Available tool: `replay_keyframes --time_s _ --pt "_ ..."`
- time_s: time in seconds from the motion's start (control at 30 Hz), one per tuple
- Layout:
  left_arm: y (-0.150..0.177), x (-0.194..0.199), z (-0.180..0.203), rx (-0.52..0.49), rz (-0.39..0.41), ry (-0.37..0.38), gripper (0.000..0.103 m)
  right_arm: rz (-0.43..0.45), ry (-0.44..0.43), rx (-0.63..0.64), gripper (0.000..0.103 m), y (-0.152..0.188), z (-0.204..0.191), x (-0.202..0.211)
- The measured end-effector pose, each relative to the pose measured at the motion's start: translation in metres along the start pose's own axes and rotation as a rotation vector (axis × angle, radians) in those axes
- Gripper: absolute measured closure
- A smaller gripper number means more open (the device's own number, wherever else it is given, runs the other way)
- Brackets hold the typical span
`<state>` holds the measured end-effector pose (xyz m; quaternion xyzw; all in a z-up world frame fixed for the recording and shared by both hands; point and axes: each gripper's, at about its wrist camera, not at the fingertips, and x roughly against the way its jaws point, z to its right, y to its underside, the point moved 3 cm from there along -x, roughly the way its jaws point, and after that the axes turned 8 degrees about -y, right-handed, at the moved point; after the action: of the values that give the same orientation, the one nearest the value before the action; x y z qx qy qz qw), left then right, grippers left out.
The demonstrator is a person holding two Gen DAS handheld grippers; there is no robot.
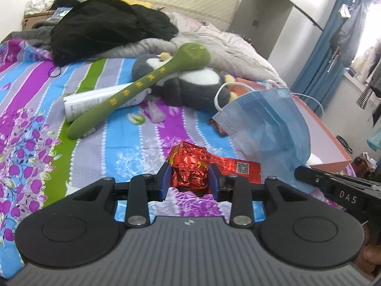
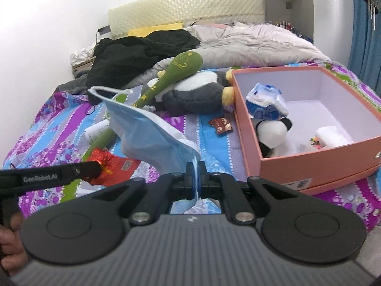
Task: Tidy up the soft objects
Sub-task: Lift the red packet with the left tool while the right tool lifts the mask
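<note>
Your left gripper [image 1: 190,177] clamps a crumpled red foil wrapper [image 1: 190,166] low centre, your right gripper [image 2: 196,174] pinches a blue face mask [image 2: 147,128], both above the striped floral bedsheet [image 1: 35,109], while the pink box [image 2: 333,159] at right holds a tissue pack [image 2: 264,100], a panda plush [image 2: 271,133] and a white roll [image 2: 333,135]

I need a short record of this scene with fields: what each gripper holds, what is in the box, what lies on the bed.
left gripper: shut on red foil wrapper
right gripper: shut on blue face mask
pink box: open, holds a panda toy and tissue packs
bed: penguin plush, green massage stick, black clothes
</note>
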<state>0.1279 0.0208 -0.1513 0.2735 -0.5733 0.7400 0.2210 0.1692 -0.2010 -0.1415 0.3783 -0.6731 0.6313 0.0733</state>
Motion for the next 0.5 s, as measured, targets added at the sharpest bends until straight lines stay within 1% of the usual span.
replay_keyframes --time_s 0.1,0.27,0.5 --pt "-0.002 0.004 0.011 -0.024 0.01 0.012 0.064 0.021 0.025 0.019 0.097 -0.003 0.002 0.011" --pt "-0.004 0.01 0.031 -0.05 0.018 0.032 0.064 0.033 0.032 -0.017 0.097 -0.005 0.017 0.029" --pt "-0.007 0.011 0.068 -0.089 0.024 0.088 0.064 0.074 0.089 -0.049 0.097 -0.006 0.043 0.059"
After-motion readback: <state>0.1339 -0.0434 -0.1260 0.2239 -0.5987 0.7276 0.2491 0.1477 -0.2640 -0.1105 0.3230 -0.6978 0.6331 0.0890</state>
